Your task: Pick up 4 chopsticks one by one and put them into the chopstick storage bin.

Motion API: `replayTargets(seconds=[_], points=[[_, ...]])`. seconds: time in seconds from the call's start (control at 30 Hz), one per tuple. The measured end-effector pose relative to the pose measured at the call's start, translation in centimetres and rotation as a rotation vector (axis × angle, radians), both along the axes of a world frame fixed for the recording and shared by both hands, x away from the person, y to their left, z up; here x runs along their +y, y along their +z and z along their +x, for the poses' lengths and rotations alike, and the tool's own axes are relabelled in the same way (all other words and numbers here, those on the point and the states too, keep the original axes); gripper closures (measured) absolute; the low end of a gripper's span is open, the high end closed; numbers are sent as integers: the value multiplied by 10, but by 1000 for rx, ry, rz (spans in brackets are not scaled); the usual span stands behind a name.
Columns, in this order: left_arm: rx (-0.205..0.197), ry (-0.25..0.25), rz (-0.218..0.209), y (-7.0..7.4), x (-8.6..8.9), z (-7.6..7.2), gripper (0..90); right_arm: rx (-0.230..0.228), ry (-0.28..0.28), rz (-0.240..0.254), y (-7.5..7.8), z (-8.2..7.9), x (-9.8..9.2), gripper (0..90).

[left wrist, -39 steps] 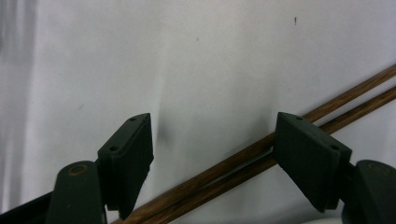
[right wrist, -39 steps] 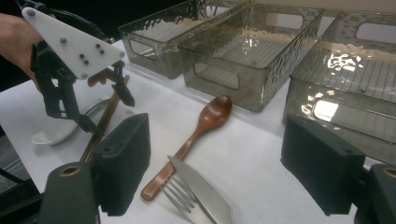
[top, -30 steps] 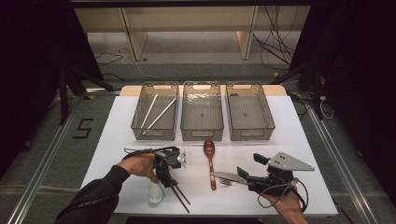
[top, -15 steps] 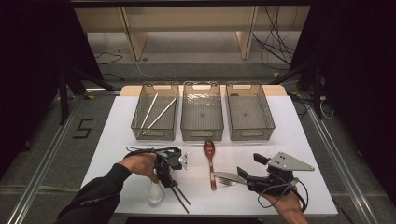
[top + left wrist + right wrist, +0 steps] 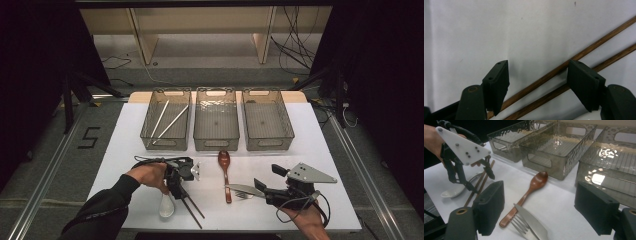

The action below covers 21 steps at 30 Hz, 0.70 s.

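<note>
My left gripper (image 5: 179,192) points down at a pair of dark wooden chopsticks (image 5: 192,210) on the white table. Its jaws (image 5: 537,67) straddle the chopsticks (image 5: 544,79) and have just been closing a little; the pads stand apart from the sticks. A white spoon (image 5: 166,206) lies just beside them. My right gripper (image 5: 267,177) rests open near the front right, jaws (image 5: 540,186) toward a knife (image 5: 531,221) and a fork (image 5: 520,225). A brown wooden spoon (image 5: 225,172) lies between the two grippers. The left gripper (image 5: 482,182) also shows in the right gripper view.
Three clear bins stand in a row at the back: the left bin (image 5: 165,142) holds two pale chopsticks, beside it are the middle bin (image 5: 216,142) and the right bin (image 5: 267,142). The table's front edge (image 5: 240,229) is close to both hands.
</note>
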<state>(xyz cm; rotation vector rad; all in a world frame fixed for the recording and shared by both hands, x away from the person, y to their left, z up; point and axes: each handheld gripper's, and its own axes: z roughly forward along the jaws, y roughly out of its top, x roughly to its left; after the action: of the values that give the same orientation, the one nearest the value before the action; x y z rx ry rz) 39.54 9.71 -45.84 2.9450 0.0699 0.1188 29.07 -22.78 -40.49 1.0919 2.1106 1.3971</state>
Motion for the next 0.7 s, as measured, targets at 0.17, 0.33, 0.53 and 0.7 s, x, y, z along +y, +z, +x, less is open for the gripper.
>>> replayTargets(seconds=[0.17,0.33,0.53,0.7], points=[[-37,11,-9,1,0,1,360,0,0,-1,0,0,0,249],[-5,-12,-5,-1,0,1,360,1,0,0,0,0,0,249],[12,-31,28,-3,-2,1,380,0,0,-1,0,0,0,249],[20,-31,19,-4,-1,3,377,1,-2,0,0,0,0,250]])
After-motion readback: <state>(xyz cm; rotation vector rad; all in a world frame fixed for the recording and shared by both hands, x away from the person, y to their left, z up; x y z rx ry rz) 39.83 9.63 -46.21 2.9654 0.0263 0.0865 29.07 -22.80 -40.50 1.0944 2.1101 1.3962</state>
